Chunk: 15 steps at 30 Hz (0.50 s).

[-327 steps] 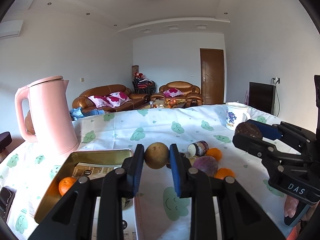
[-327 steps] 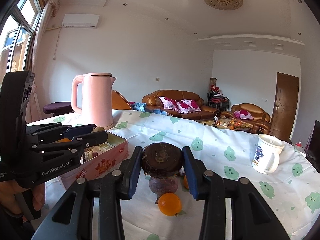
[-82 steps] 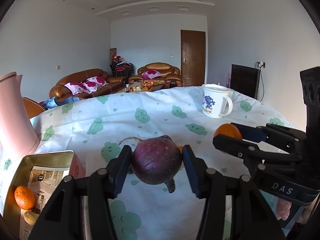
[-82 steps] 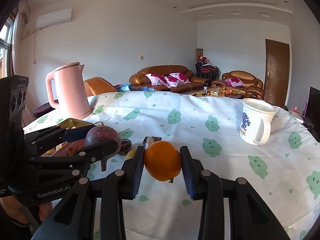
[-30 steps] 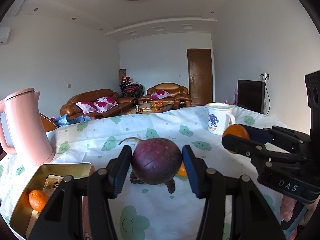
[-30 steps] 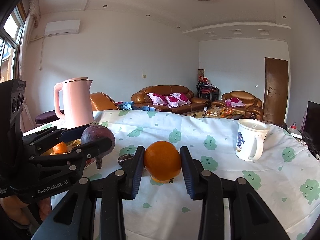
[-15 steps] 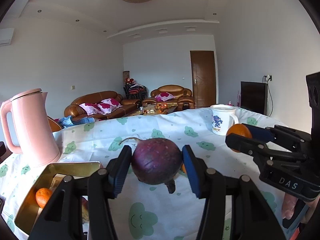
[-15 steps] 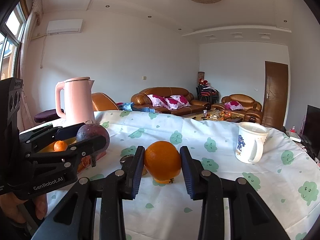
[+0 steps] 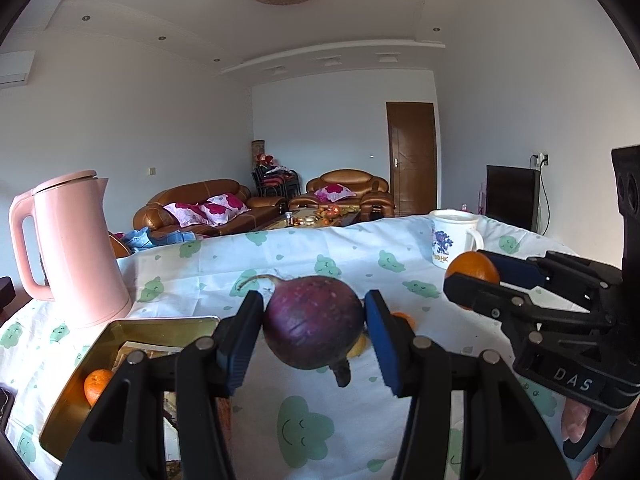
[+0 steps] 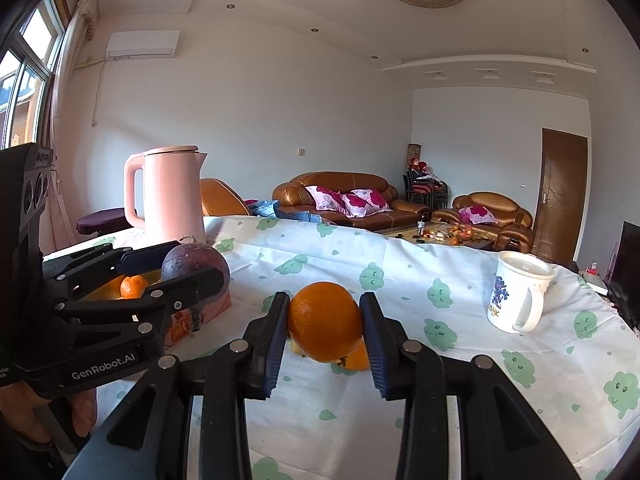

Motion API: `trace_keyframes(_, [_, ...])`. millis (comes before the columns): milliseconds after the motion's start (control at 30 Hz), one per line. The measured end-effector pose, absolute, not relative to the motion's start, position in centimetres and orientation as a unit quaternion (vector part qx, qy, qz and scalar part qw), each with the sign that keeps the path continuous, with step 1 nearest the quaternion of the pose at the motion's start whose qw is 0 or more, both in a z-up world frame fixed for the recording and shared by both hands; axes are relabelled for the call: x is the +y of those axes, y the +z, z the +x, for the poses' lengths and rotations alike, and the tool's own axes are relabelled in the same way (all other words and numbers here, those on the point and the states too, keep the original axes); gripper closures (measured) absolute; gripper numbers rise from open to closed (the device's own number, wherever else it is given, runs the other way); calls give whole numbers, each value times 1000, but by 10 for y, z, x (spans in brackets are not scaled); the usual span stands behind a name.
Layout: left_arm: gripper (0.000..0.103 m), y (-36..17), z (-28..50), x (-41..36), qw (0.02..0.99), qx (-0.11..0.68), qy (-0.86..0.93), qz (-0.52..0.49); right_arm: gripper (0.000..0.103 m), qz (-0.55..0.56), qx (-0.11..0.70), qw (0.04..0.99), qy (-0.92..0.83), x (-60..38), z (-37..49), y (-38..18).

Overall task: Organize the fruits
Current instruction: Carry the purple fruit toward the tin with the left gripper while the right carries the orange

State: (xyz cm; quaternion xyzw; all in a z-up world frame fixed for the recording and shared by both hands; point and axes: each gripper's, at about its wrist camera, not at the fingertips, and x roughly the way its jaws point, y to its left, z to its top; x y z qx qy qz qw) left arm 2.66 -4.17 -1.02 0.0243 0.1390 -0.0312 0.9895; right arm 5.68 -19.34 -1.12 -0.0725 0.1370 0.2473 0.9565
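Observation:
My left gripper (image 9: 314, 328) is shut on a round purple fruit (image 9: 312, 326) and holds it above the tablecloth, just right of the open gold tin (image 9: 160, 326). A small orange (image 9: 96, 385) lies in the tin. The left gripper also shows in the right wrist view (image 10: 192, 270), over the tin. My right gripper (image 10: 325, 328) is shut on an orange (image 10: 325, 327) above the cloth; it shows in the left wrist view (image 9: 472, 272) at the right. Another orange (image 10: 358, 358) and a yellowish fruit (image 9: 357, 348) lie on the cloth below.
A pink kettle (image 9: 72, 248) stands behind the tin at the left. A white mug (image 9: 452, 236) stands at the far right of the table with the green-patterned white cloth (image 9: 304, 432). Sofas and a door are far behind.
Both grippers have shifted a little left towards the tin with their fruits still held. The tin and kettle sit more to the right in both views.

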Motion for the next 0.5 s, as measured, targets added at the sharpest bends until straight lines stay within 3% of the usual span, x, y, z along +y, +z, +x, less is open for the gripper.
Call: trace_keyframes(500, [49, -2, 10, -7, 990, 144, -2, 10, 65, -86, 140, 942, 294, -155, 52, -7])
